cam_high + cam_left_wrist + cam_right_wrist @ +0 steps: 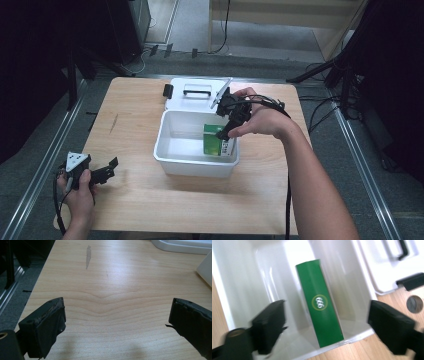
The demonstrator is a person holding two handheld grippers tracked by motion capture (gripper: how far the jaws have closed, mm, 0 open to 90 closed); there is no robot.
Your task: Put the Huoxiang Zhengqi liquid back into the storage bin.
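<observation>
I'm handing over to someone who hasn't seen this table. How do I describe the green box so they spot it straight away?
Start at the wooden table and find the open white bin near its middle, with the detached white lid lying behind it. Inside the bin, against its right wall, stands the green box, below the right tool. It is the sole coloured item there, with a gold-ringed "999" emblem.

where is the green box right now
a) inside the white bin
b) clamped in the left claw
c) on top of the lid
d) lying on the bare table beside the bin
a: the green box stands inside the white bin, against its right wall, with the right claw open above it, jaws wide on either side and not touching it.
</observation>
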